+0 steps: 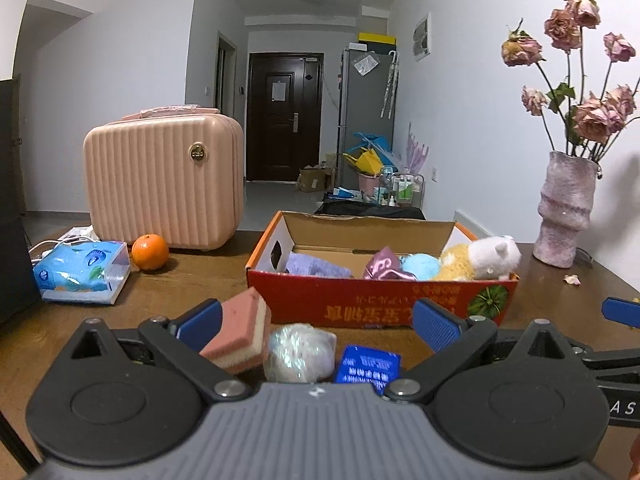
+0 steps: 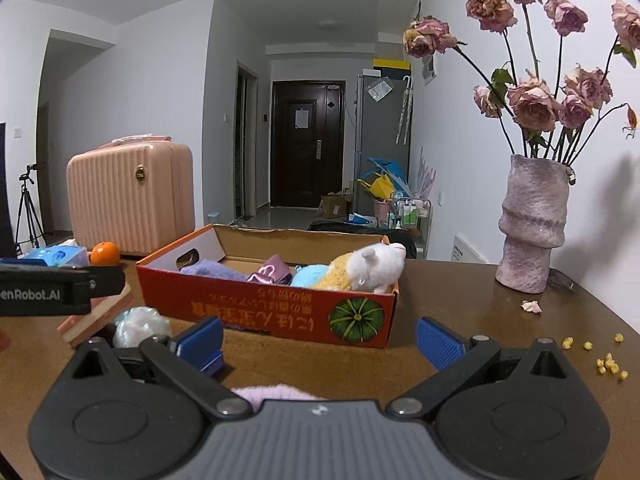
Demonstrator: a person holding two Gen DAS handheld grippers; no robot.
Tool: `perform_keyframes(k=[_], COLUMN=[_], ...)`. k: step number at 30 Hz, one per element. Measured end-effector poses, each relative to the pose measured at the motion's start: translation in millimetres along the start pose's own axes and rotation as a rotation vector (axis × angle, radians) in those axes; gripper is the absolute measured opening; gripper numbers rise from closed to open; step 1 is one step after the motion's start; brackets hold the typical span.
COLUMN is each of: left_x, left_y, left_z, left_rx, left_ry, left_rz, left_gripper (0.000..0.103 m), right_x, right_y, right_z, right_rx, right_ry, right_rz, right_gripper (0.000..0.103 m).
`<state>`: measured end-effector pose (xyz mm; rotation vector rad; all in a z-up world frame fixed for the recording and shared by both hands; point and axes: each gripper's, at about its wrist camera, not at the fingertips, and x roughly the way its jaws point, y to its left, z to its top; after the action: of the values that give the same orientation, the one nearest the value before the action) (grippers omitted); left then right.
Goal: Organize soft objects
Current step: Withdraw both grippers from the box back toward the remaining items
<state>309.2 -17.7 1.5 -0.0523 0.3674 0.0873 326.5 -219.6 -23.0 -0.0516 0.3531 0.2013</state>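
My box [image 1: 360, 308] sits mid-frame in both views and already holds most of the soft things: a purple cloth [image 1: 316, 266] at its left, a shiny pink pouch [image 1: 384, 266], a blue ball [image 1: 420, 266] and a plush [image 1: 486, 258] leaning on its right end. So I judge the sorting well along, not finished.

What is left lies low in the left wrist view, in front of the box: a pink-and-cream sponge [image 1: 240, 334], a crinkly puff [image 1: 300, 352] just right of it, and a small blue pack [image 1: 368, 364] beside that. In the right wrist view something pale lilac and fuzzy [image 2: 280, 394] peeks out at the bottom centre, right against my tool's body; I cannot tell what it is.

My left gripper [image 1: 316, 320] is spread wide and grasps nothing. The sponge shows just beside its left pad, tilted; I cannot tell whether they touch. The puff and the pack lie between the fingers.

My right gripper [image 2: 320, 338] is likewise wide apart and empty, aimed at the box's front wall, with bare table [image 2: 460, 292] between its pads. The lilac thing is nearer the tool's body than the pads.
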Motion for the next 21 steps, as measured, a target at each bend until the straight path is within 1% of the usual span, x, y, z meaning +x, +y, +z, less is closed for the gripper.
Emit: perform_keyframes(k=[11, 21], left_x=[-39, -60], left_y=[-4, -7], left_z=[-22, -43], left_rx=[0.033, 0.066], left_ry=[0.002, 0.051], left_rz=[-0.047, -0.082], left_gripper=[0.103, 0.103], right_x=[-39, -70], right_y=[0, 5], right_z=[-22, -50], right_rx=[0.018, -0.007], right_ry=[0.007, 0.024], right_rz=[-0.005, -0.013], right_gripper=[0.103, 0.103])
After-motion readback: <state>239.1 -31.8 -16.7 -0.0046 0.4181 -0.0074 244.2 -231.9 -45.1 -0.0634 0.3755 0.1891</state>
